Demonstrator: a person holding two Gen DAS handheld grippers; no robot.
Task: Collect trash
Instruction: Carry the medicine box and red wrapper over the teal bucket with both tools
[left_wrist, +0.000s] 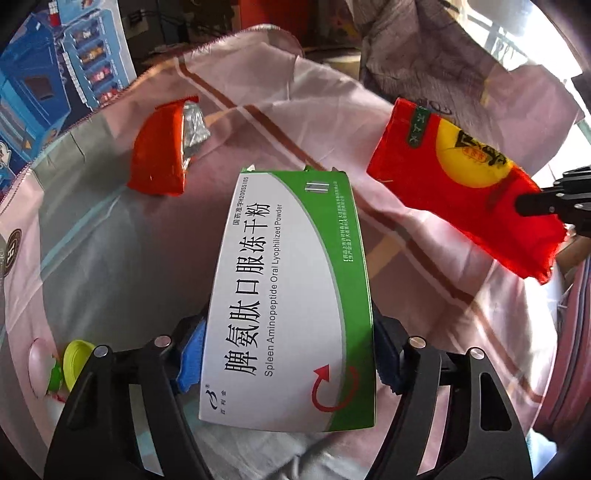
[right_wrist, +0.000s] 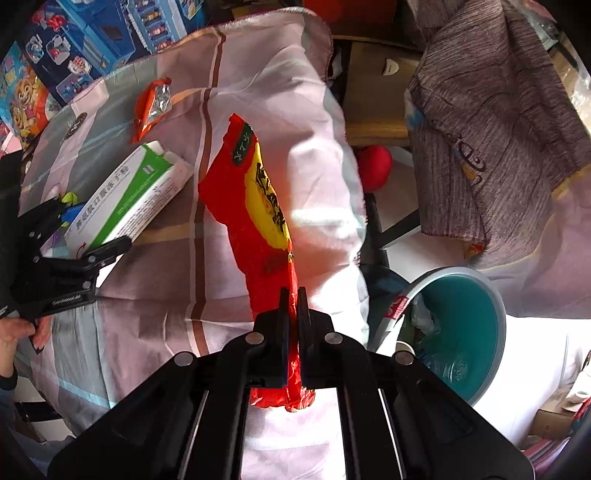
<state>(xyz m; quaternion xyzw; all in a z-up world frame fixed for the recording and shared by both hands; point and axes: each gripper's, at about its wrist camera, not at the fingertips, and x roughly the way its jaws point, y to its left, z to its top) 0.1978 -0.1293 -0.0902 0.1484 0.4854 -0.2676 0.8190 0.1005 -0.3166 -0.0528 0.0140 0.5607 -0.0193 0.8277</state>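
Left gripper (left_wrist: 288, 354) clamps green-white medicine box (left_wrist: 291, 295) above pink checked cloth (left_wrist: 110, 258). Right gripper (right_wrist: 292, 317) pinches red snack bag (right_wrist: 258, 206), lifted off cloth. Teal bin (right_wrist: 461, 325) lower right. Orange wrapper (left_wrist: 162, 147) lies on cloth.

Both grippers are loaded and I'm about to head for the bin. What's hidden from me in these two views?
- Bin contents: right wrist view, the near rim cuts them off.
- Bin: out of frame in the left wrist view.
- Yellow cap: left wrist view, partly behind the left gripper holding the medicine box.
- Red packet lower end: right gripper covers it.
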